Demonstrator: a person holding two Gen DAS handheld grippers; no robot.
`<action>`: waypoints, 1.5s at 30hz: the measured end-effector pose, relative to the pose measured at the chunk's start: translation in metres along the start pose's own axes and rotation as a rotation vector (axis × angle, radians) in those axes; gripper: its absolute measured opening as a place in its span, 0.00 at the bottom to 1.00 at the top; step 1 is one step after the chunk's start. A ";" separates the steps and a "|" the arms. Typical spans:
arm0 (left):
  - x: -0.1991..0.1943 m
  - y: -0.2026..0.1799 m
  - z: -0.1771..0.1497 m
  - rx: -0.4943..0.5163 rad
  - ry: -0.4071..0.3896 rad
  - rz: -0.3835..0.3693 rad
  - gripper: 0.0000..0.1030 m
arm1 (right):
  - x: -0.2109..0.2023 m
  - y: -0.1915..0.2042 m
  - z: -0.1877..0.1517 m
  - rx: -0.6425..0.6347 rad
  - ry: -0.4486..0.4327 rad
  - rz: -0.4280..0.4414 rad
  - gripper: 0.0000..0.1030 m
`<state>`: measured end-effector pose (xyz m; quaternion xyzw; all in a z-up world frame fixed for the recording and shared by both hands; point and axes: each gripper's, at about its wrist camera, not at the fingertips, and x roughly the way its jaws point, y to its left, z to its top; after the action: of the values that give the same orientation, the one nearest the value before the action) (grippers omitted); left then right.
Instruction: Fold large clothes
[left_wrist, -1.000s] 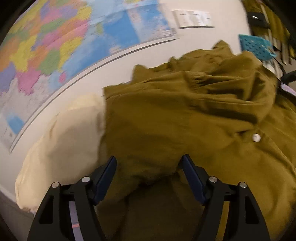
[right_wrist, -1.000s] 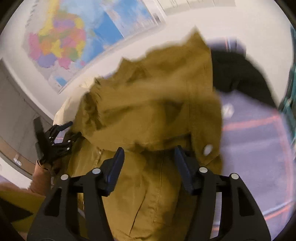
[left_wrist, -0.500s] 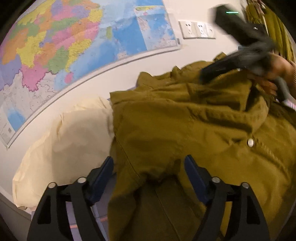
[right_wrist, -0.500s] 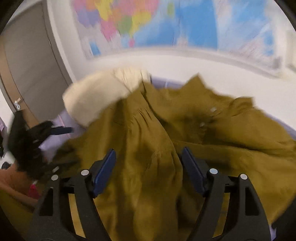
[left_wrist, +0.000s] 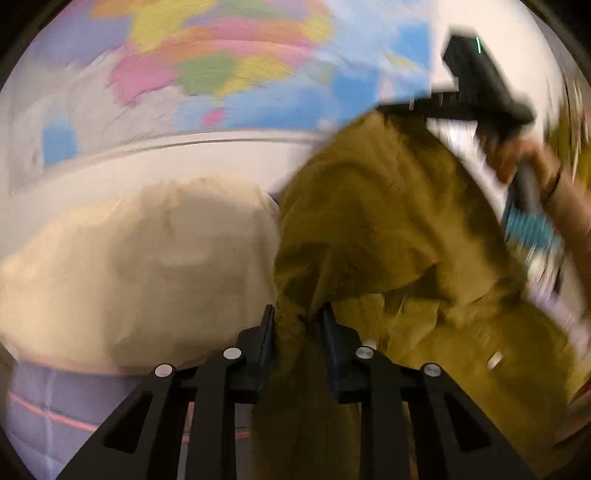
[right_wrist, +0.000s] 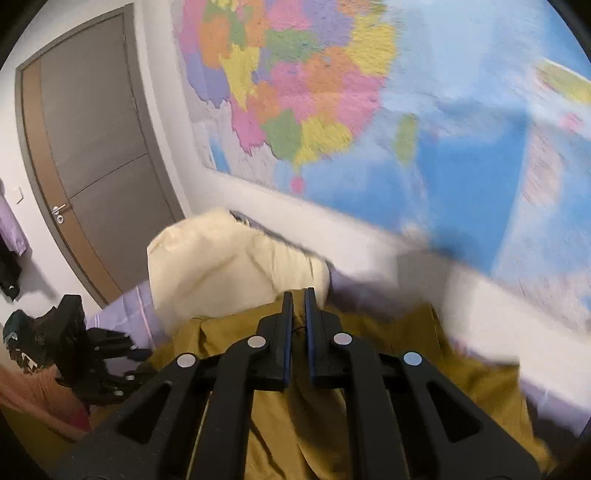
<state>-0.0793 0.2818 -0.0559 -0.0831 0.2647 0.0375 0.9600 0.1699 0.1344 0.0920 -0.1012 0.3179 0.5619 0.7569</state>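
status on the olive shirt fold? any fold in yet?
Done: none visible; the olive shirt is bunched and lifted, no crease laid. In hand: left gripper has just closed on a gathered bunch of it. Right gripper has closed nearly shut at the shirt's raised edge; fabric between its pads can't be made out. Left: spread it flat on the bed beside the cream pillow, then every fold.

The right gripper (right_wrist: 298, 295) stands at the centre, its jaws nearly together after just closing, with olive cloth (right_wrist: 369, 387) bunched beneath them; whether it is pinched is hard to tell. A cream pillow (right_wrist: 221, 258) lies at eleven o'clock, a wall map (right_wrist: 369, 110) at one, a door (right_wrist: 96, 147) at ten, and the left gripper (right_wrist: 103, 354) at eight.
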 end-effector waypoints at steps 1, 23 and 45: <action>-0.001 0.004 0.000 -0.011 0.000 0.010 0.22 | 0.021 0.002 0.004 -0.017 0.029 -0.015 0.07; 0.042 -0.062 0.079 0.289 -0.035 0.081 0.73 | -0.119 -0.058 -0.214 0.449 0.103 -0.329 0.80; 0.077 -0.094 0.089 0.337 0.080 -0.044 0.82 | -0.159 -0.102 -0.242 0.550 0.018 -0.398 0.18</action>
<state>0.0426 0.2072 -0.0074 0.0719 0.3034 -0.0320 0.9496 0.1477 -0.1493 -0.0219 0.0417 0.4380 0.2956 0.8480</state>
